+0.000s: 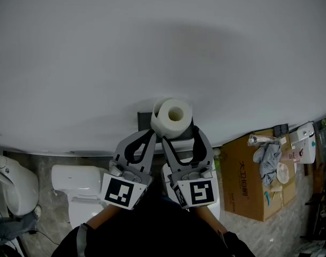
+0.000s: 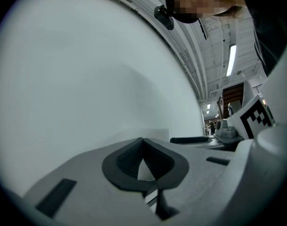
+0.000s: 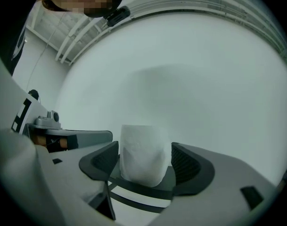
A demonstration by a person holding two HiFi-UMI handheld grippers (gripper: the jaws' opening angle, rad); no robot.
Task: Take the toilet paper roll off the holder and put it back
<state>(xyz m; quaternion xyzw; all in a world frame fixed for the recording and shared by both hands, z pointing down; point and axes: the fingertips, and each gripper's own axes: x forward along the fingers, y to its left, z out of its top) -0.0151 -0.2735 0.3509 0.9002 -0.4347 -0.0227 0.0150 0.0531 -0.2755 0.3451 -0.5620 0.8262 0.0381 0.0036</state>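
A white toilet paper roll [image 1: 172,116] sits on a black holder [image 1: 145,120] fixed to the pale wall, its hollow core facing up at me. My right gripper [image 1: 180,134] stands open around the roll, one jaw on each side. In the right gripper view the roll [image 3: 144,154] stands upright between the dark pads [image 3: 184,163], with a small gap on the right side and the holder's black shelf [image 3: 143,186] beneath. My left gripper [image 1: 151,136] is shut and empty, its tips just left of the roll. The left gripper view shows its closed gripper [image 2: 143,142] against bare wall.
The wall [image 1: 152,47] fills the upper view. Below on the floor are a white toilet [image 1: 80,189], a white appliance [image 1: 10,183] at far left, and an open cardboard box [image 1: 256,175] with cloth and items at right.
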